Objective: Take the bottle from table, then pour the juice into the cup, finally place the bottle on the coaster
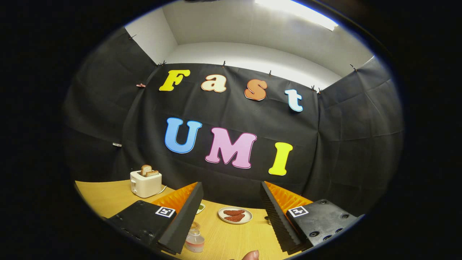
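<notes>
My gripper [231, 185] is open and held above the wooden table [108, 196], with nothing between its fingers. A small clear bottle [195, 241] with a little pinkish juice stands upright on the table, low down beside the inner side of the left finger [182, 216]. Just behind the bottle lies a round woven piece [196, 225], possibly the coaster, partly hidden by that finger. A small dark object [267, 218] peeks out by the right finger [276, 213]; I cannot tell whether it is the cup.
A white plate [235, 215] with brown food pieces sits on the table between the fingers. A white toaster [145, 183] holding toast stands at the back left. A small green-and-white dish [200, 207] shows by the left finger. A person's fingertip [251, 255] shows at the near edge.
</notes>
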Demonstrator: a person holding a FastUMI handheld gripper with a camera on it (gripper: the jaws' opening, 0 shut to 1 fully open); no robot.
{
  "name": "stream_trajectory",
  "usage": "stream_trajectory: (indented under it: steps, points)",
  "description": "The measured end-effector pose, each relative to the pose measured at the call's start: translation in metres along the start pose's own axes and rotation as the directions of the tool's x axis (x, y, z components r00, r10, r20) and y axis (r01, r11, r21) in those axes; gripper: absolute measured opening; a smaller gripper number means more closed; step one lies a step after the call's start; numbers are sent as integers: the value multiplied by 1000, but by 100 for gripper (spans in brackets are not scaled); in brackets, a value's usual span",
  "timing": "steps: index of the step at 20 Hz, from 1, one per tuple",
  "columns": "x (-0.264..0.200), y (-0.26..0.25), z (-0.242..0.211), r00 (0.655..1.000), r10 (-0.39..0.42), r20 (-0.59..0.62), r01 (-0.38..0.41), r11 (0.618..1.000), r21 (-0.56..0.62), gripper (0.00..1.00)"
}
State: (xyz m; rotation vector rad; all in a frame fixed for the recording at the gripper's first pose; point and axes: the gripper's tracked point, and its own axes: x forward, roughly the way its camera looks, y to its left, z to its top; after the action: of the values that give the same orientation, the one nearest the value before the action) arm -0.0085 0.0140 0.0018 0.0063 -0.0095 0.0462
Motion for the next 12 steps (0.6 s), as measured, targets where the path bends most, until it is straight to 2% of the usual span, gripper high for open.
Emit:
stream_trajectory:
  steps: [6,12]
  points:
    - [-5,11,-7,999,33,7,-33,999,36,97]
    - [-15,36,-46,996,83,-14,-81,994,69,97]
